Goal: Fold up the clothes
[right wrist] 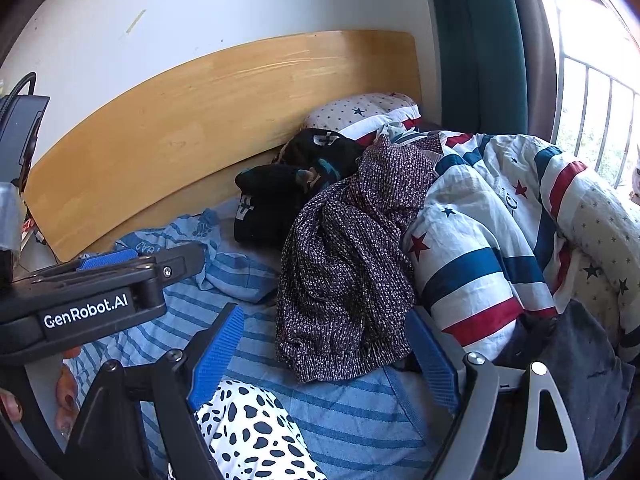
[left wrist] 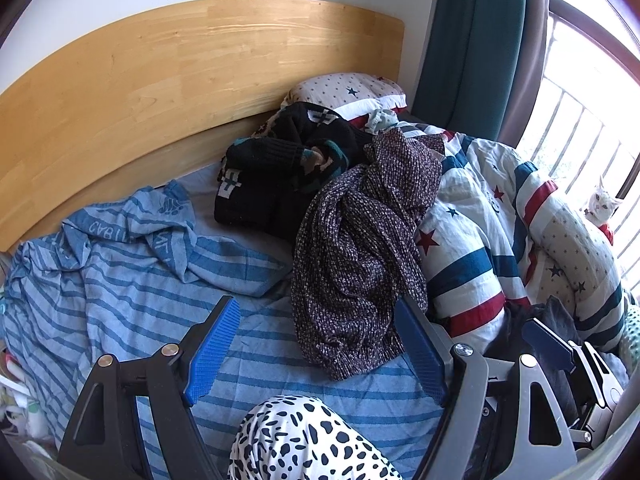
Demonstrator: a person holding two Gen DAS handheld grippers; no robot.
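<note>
A light blue striped garment (left wrist: pixel 132 280) lies spread and rumpled on the bed; it also shows in the right wrist view (right wrist: pixel 344 412). A dark speckled knit garment (left wrist: pixel 356 256) lies crumpled to its right, also seen in the right wrist view (right wrist: pixel 344 276). A black patterned sweater (left wrist: pixel 280 168) is bunched behind it near the headboard. My left gripper (left wrist: pixel 316 348) is open and empty above the striped garment. My right gripper (right wrist: pixel 328 356) is open and empty, its jaws either side of the knit garment's lower edge. The left gripper's body (right wrist: pixel 100 296) shows in the right wrist view.
A wooden headboard (left wrist: pixel 180 80) runs along the wall. A star-and-stripe duvet (left wrist: pixel 500 240) and pillow (left wrist: pixel 348 88) are heaped at right. A teal curtain (left wrist: pixel 472 40) and window railing stand beyond. A white cat (left wrist: pixel 600 204) sits by the window. A dalmatian-print knee (left wrist: pixel 304 440) is at the bottom.
</note>
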